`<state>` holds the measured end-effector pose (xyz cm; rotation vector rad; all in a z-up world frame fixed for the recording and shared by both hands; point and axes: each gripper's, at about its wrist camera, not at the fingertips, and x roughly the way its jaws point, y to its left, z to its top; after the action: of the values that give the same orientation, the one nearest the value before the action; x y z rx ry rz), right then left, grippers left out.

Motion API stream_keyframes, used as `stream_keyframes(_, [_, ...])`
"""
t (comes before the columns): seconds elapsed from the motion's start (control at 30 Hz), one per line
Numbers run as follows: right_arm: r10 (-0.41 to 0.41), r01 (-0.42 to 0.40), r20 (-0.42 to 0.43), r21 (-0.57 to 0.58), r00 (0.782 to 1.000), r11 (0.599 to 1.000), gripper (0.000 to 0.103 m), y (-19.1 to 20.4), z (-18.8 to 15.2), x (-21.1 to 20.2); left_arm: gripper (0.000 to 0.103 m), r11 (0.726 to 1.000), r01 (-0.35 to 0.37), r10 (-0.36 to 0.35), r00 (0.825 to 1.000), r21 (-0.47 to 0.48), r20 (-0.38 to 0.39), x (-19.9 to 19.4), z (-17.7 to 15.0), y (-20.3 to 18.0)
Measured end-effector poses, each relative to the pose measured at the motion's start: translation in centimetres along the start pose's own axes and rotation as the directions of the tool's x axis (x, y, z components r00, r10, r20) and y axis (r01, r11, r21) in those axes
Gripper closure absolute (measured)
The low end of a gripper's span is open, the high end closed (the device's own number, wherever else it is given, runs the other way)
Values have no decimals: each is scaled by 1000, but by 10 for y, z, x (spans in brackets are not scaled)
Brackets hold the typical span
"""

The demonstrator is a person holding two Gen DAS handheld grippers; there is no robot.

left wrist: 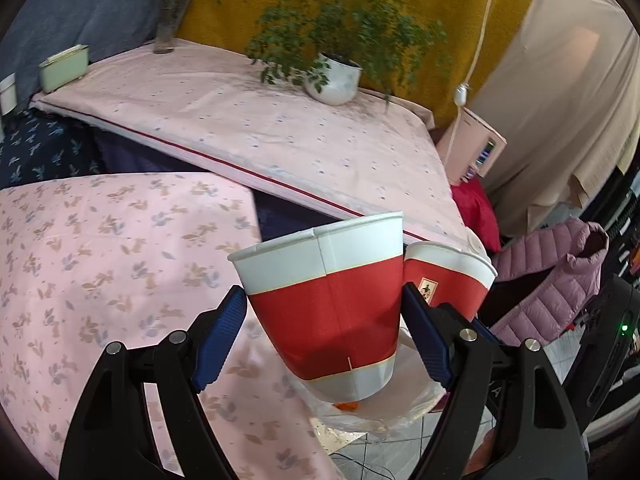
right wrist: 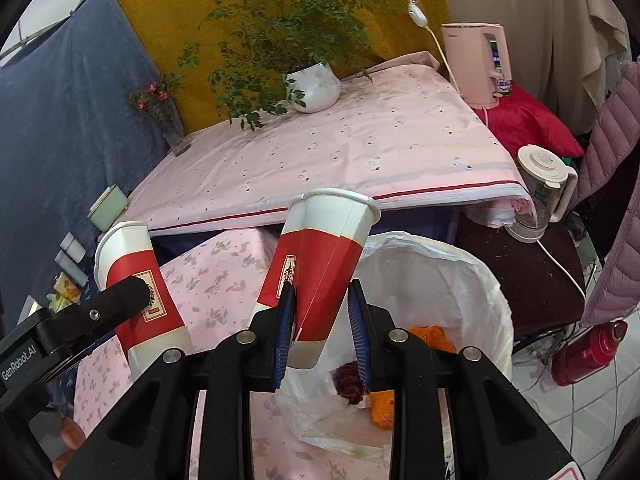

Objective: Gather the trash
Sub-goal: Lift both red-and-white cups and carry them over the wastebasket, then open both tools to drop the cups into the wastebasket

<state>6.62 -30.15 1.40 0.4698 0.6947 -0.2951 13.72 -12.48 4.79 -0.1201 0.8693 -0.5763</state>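
Observation:
My left gripper (left wrist: 324,332) is shut on a red and white paper cup (left wrist: 324,300), held upright above the edge of the pink flowered table. My right gripper (right wrist: 320,332) is shut on a second, squeezed red and white paper cup (right wrist: 320,264), tilted over a bin lined with a white plastic bag (right wrist: 472,280). Orange and dark scraps (right wrist: 432,336) lie in the bag. The right cup shows in the left wrist view (left wrist: 452,280), close beside the left cup. The left cup and left gripper show in the right wrist view (right wrist: 136,280) at the left.
A raised table with a pink cloth (right wrist: 360,152) holds a potted plant (right wrist: 312,84) and a flower vase (right wrist: 168,120). A kettle (right wrist: 540,192), a pink appliance (right wrist: 480,64), a red flask (right wrist: 588,352) and a purple jacket (left wrist: 552,280) stand at the right.

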Motion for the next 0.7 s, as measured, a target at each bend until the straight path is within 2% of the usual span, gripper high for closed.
stream_keyframes(0.3, [-33, 33, -11, 42, 999, 999, 77, -32, -2, 2, 27, 996, 77, -75, 995, 43, -61, 22, -6, -32])
stream_keyframes(0.47, [-44, 45, -18, 52, 999, 998, 74, -39, -2, 7, 26, 995, 92, -88, 994, 49, -72, 30, -7, -38])
stream_keyframes(0.53, [-47, 47, -13, 57, 999, 997, 74, -40, -2, 7, 23, 995, 87, -84, 994, 43, -72, 31, -8, -37])
stream_keyframes(0.6, [-46, 46, -12, 62, 999, 997, 65, -41, -2, 7, 23, 996, 78, -75, 995, 40, -72, 32, -8, -35])
stream_keyframes(0.7, [-46, 46, -8, 63, 999, 997, 62, -40, -3, 7, 22, 997, 62, -60, 996, 38, -67, 31, -7, -31])
